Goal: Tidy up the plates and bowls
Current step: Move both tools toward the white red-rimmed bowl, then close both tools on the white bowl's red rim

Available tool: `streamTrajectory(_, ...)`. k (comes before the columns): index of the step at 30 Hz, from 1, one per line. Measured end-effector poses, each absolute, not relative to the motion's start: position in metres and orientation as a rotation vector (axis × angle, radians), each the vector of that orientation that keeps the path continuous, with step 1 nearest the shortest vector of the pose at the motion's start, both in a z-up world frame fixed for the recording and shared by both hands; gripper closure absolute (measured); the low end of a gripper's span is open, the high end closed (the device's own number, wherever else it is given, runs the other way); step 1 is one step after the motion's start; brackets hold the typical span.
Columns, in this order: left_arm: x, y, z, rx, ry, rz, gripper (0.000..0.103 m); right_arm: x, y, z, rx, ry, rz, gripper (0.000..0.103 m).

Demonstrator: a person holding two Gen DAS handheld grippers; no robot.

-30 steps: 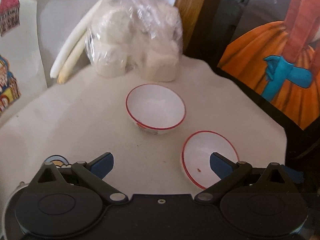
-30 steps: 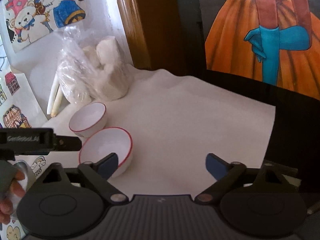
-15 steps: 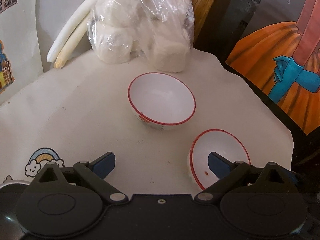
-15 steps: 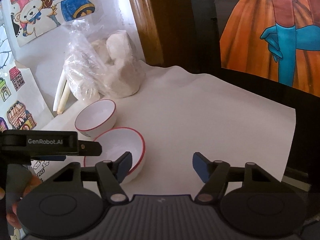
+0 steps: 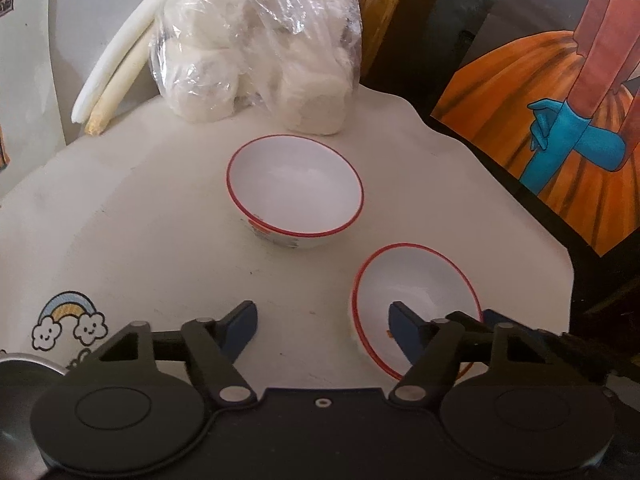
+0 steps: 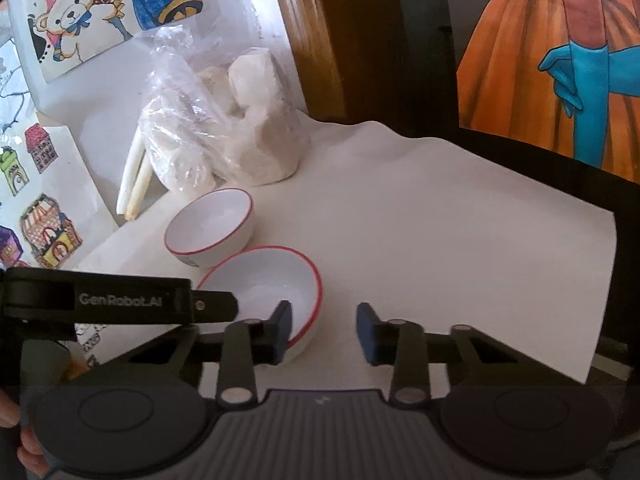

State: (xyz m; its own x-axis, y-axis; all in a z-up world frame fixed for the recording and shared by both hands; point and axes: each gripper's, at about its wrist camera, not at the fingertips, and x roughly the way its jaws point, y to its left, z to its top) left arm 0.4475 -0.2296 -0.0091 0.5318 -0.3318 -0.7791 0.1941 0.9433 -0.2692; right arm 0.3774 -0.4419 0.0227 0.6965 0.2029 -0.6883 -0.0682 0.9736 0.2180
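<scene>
Two white bowls with red rims stand on a white table. The far bowl [image 5: 295, 196] [image 6: 210, 226] sits in front of a plastic bag. The near bowl [image 5: 414, 300] [image 6: 260, 292] stands closer, to its right. My left gripper [image 5: 322, 322] is open and empty, its right finger over the near bowl's inside. My right gripper [image 6: 323, 330] is open; its left fingertip [image 6: 282, 330] is inside the near bowl's right rim and its right fingertip is outside, apart from the wall.
A clear plastic bag of white lumps [image 5: 260, 48] [image 6: 228, 132] and two pale sticks [image 5: 112, 76] stand at the back. Sticker sheets [image 6: 36, 184] lie at the left. A metal rim [image 5: 24, 364] shows at the lower left. The table's right edge [image 5: 560, 248] borders a painted panel.
Both grippers have moved forward toward the bowls. My right gripper's jaws have narrowed and now straddle the near bowl's right rim. The bowls have not moved.
</scene>
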Motion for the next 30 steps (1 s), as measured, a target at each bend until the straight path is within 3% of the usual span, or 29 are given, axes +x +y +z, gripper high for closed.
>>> streamTrajectory(3, 0.446, -0.23, -0.01, -0.165, 0.967, -0.333, 0.055, 0.378, -0.439, 0.023, 0.182, 0.784, 0.156, 0.079)
streamTrajectory(5, 0.446, -0.23, -0.01, -0.182, 0.974, -0.361, 0.062, 0.378, -0.437, 0.023, 0.186, 0.784, 0.157, 0.083)
streamTrajectory(13, 0.446, -0.232, -0.013, -0.232, 0.989, -0.402, 0.085, 0.377, -0.437, 0.023, 0.206, 0.783, 0.155, 0.087)
streamTrajectory(30, 0.424, -0.22, 0.006, -0.285, 1.002, -0.391, 0.091, 0.362, -0.448, 0.027, 0.376, 0.766, 0.151, 0.092)
